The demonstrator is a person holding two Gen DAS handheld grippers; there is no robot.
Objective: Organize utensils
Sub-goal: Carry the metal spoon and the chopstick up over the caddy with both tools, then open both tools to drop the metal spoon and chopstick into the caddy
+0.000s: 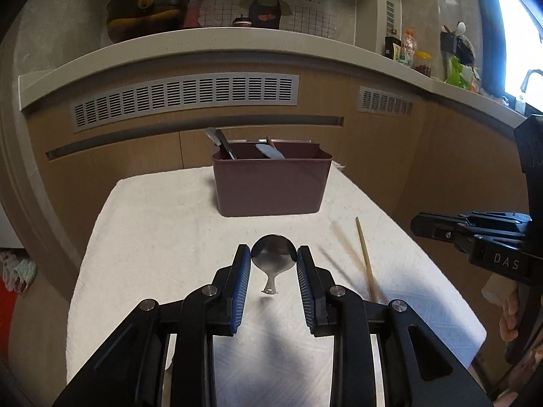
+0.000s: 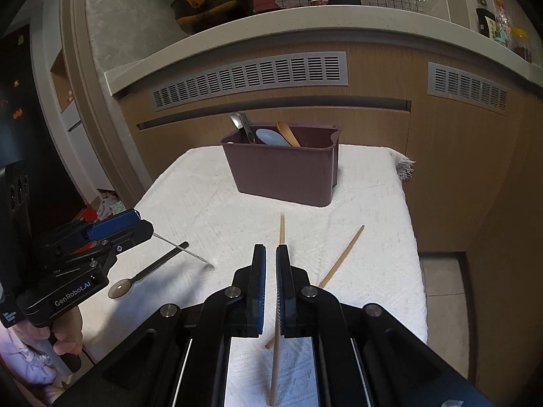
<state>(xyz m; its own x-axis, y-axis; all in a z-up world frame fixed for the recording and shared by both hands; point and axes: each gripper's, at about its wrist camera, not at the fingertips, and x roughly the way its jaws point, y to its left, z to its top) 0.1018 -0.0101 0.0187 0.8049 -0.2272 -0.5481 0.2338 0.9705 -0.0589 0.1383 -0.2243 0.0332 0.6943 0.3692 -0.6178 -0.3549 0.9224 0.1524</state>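
Note:
A brown plastic caddy [image 1: 269, 183] stands at the far end of the white cloth and holds several utensils; it also shows in the right wrist view [image 2: 285, 173]. My left gripper [image 1: 273, 254] is shut on the bowl of a steel spoon [image 1: 273, 259], holding it above the cloth with the handle hanging down. From the right wrist view the left gripper [image 2: 135, 225] holds the thin spoon [image 2: 190, 252] over its shadow. My right gripper [image 2: 270, 254] is shut on a wooden chopstick [image 2: 276, 308] and holds it above the cloth. A second chopstick [image 2: 339, 261] lies on the cloth to the right, also seen in the left wrist view [image 1: 366, 261].
The white cloth [image 1: 159, 237] covers a small table in front of wooden cabinets with grey vents [image 1: 186, 100]. A counter [image 1: 217, 39] above carries a pot, bottles and jars. The table's right edge drops to a tiled floor [image 2: 444, 305].

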